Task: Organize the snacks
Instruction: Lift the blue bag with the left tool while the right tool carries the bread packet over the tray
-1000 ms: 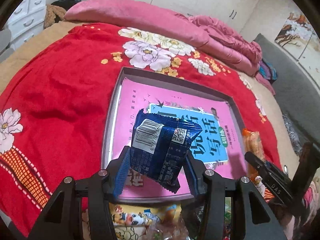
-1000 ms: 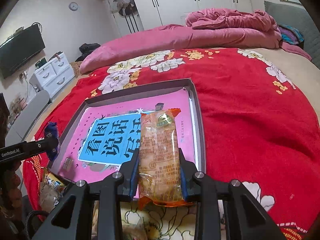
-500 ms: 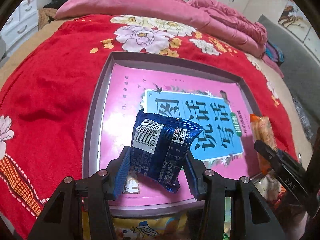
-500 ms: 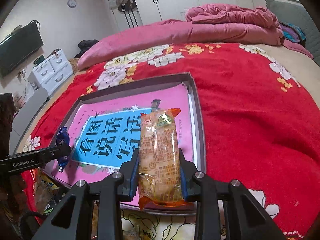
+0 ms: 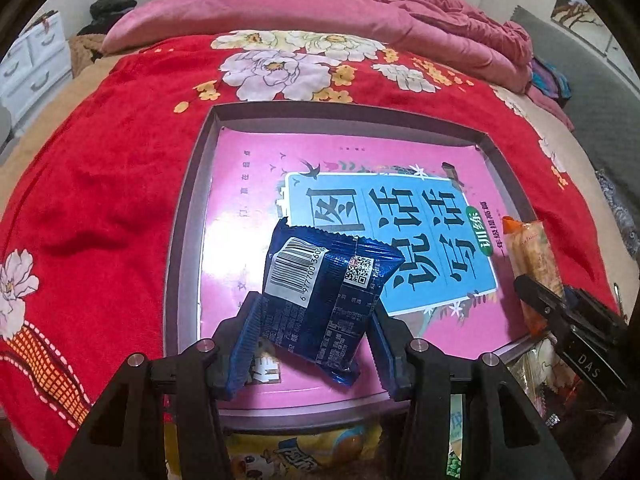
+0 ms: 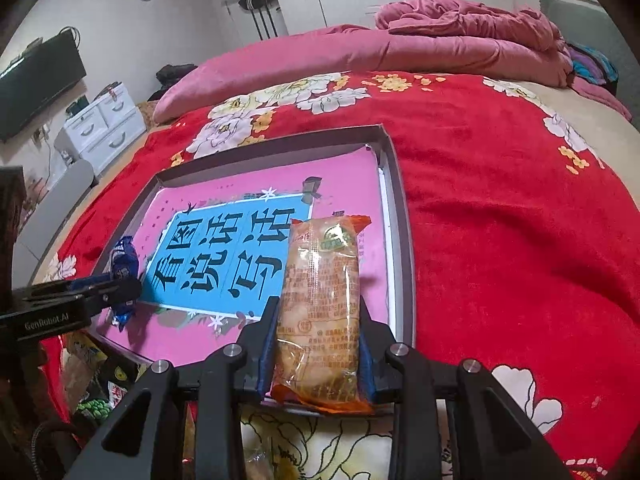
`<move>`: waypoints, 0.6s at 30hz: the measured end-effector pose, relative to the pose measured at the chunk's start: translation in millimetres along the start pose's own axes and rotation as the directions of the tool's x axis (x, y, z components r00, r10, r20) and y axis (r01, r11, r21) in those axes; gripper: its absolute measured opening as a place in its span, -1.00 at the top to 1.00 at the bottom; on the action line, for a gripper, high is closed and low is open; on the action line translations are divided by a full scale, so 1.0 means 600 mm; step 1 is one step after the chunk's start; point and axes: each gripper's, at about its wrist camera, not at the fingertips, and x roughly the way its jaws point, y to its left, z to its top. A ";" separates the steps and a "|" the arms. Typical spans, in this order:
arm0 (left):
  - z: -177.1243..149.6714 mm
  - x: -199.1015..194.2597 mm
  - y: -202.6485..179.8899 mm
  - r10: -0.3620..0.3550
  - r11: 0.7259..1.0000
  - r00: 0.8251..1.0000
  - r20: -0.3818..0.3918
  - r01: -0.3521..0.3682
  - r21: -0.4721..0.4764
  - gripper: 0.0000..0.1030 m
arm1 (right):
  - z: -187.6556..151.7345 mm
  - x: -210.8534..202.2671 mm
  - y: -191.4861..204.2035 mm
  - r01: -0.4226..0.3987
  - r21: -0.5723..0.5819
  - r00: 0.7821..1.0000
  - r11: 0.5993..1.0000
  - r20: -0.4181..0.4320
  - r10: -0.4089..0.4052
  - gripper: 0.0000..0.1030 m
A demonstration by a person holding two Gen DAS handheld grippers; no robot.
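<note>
My left gripper point(image 5: 314, 334) is shut on a dark blue snack packet point(image 5: 324, 296) with a barcode and QR code, held tilted over the near left part of a shallow grey tray point(image 5: 180, 248). The tray's floor is a pink sheet with a blue panel of large characters point(image 5: 384, 240). My right gripper point(image 6: 318, 342) is shut on a long orange-ended packet of pale biscuits point(image 6: 322, 300), upright over the tray's near right edge point(image 6: 404, 264). Each gripper shows in the other's view: the left gripper point(image 6: 100, 300) with the blue packet point(image 6: 124, 268), the right gripper point(image 5: 568, 320) with the orange packet point(image 5: 528, 256).
The tray lies on a red floral blanket point(image 5: 100, 200) over a bed, with a rolled pink quilt point(image 5: 320, 4) behind. Several loose snack packs point(image 5: 296, 452) lie heaped at the bed's near edge, below the tray. White drawers point(image 6: 104, 120) and a wall-hung TV point(image 6: 36, 80) stand to the left.
The left gripper has moved forward and down over the tray with the blue packet, so the tray looks larger and more centred. The right gripper and its orange packet have hardly shifted.
</note>
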 end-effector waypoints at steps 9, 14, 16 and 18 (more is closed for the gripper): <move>-0.003 -0.003 0.007 0.004 1.000 1.000 -0.019 -0.004 -0.010 -0.05 | -0.006 -0.006 0.000 -0.005 -0.014 1.000 1.000 -0.008 0.005 0.34; -0.005 -0.004 0.011 0.011 1.000 1.000 -0.025 -0.012 -0.015 -0.06 | -0.010 -0.009 0.000 -0.007 -0.022 1.000 1.000 -0.009 0.007 0.34; -0.004 -0.004 0.012 0.012 1.000 1.000 -0.029 -0.013 -0.016 -0.10 | -0.011 -0.012 -0.001 -0.011 -0.016 1.000 1.000 -0.007 0.011 0.34; -0.005 -0.003 0.012 0.008 1.000 0.999 -0.036 -0.009 -0.018 -0.14 | -0.011 -0.015 -0.005 -0.018 -0.003 1.000 1.000 -0.004 0.018 0.33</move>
